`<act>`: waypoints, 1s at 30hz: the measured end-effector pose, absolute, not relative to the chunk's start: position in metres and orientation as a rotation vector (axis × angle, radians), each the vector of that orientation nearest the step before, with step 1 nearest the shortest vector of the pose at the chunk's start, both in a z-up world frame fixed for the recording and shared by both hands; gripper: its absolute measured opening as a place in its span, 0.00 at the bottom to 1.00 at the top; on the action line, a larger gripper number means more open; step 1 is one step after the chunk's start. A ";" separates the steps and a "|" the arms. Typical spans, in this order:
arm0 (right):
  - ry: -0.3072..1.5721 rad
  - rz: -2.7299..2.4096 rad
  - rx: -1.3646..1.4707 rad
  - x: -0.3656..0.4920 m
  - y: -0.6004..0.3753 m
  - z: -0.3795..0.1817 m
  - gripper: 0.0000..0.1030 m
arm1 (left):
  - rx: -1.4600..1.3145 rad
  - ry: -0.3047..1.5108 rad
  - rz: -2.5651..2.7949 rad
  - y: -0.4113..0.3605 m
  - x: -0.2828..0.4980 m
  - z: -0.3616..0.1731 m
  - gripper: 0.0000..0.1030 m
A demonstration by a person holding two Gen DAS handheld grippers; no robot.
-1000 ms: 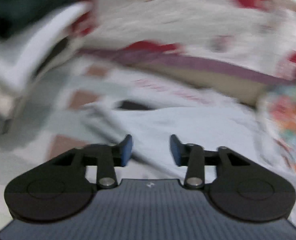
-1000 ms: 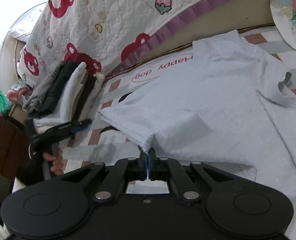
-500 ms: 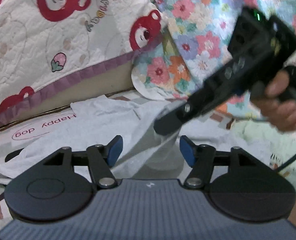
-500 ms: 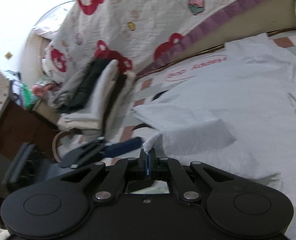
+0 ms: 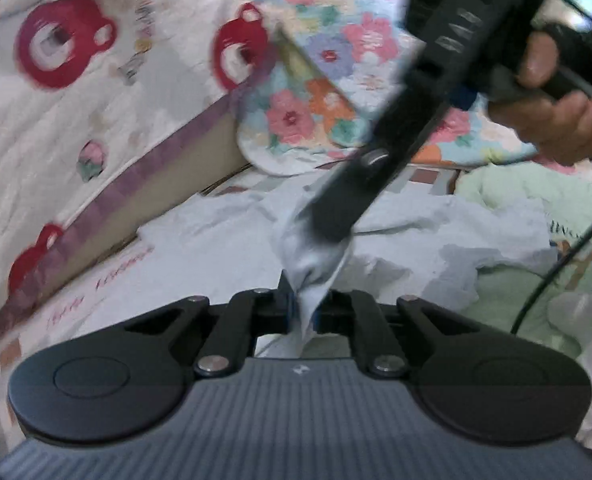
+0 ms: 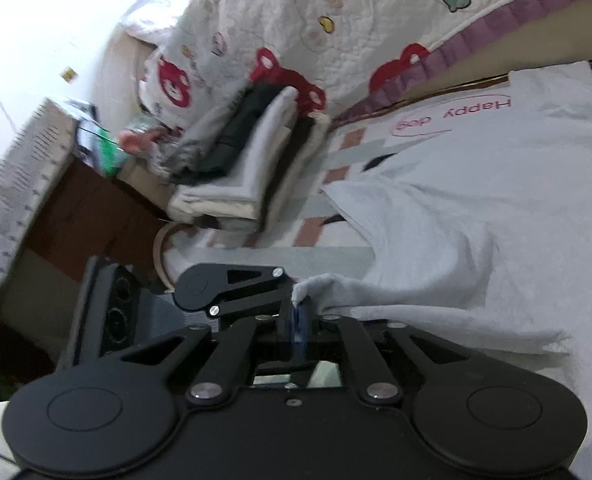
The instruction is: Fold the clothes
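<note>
The shirt (image 6: 476, 216) is pale grey-white & lies flat on the bed (image 6: 336, 258), just below the bear quilt (image 6: 376, 12). One corner of the shirt is pulled up off the bed.

The left gripper (image 5: 305, 312) is shut tight on that bit of shirt. The cloth sticks up in a bunch between its fingers (image 5: 286, 300). The right gripper (image 6: 298, 330) is shut too, w/ the same bit of shirt pinched just above it. Both grippers meet at the shirt corner, tips nearly touching. In the left view the right gripper comes down at a slant onto the bunch, & a hand (image 5: 556, 120) holds its handle, up & to the right of the shirt. In the right view the left gripper is side-on, just left of the shirt corner.

Pink words "Happy dog" (image 6: 452, 116) show on the bed by the shirt's far edge. A stack of folded clothes (image 6: 252, 152) leans on the quilt, left of the shirt. A flower blanket (image 5: 328, 72) is past the shirt's far end. A pale green cloth (image 5: 536, 248) lies right of the shirt. The left view is blurry.
</note>
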State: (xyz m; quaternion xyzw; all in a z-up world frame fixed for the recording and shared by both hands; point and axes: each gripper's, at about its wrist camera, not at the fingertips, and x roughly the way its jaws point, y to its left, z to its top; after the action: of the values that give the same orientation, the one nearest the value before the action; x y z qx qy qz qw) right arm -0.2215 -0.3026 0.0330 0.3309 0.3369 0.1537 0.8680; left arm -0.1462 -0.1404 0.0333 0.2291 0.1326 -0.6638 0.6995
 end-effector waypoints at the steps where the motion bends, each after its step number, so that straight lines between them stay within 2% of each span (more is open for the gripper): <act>1: 0.702 0.319 0.673 -0.229 -0.309 0.032 0.12 | 0.497 0.327 -1.418 -0.133 -0.139 0.037 0.08; 2: 0.707 0.301 0.626 -0.238 -0.315 0.030 0.18 | 0.479 0.360 -1.342 -0.123 -0.132 0.042 0.08; 3: 0.720 0.267 0.552 -0.246 -0.322 0.025 0.34 | 0.455 0.394 -1.263 -0.111 -0.123 0.047 0.08; 4: 0.757 0.183 0.487 -0.256 -0.332 0.017 0.38 | 0.413 0.421 -1.205 -0.094 -0.115 0.054 0.08; 7: 0.905 -0.187 0.343 -0.292 -0.371 -0.016 0.40 | 0.268 0.498 -1.091 -0.036 -0.096 0.071 0.08; 14: 0.911 -0.489 0.487 -0.395 -0.439 -0.039 0.40 | 0.295 0.653 -0.887 0.034 -0.112 0.062 0.01; 19: 0.867 -0.536 0.562 -0.425 -0.447 -0.049 0.51 | 0.285 0.676 -0.837 0.038 -0.115 0.057 0.00; 26: 0.712 -0.521 0.813 -0.426 -0.477 -0.069 0.51 | 0.230 0.752 -0.779 0.036 -0.108 0.056 0.00; 30: 0.695 -0.528 0.876 -0.414 -0.490 -0.084 0.51 | 0.196 0.804 -0.743 0.036 -0.103 0.056 0.01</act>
State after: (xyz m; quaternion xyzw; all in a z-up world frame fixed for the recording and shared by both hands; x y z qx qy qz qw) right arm -0.4135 -0.4904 -0.0841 0.4105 0.3257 -0.2477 0.8149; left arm -0.1034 0.0362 0.0555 0.0928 0.3817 -0.3528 0.8492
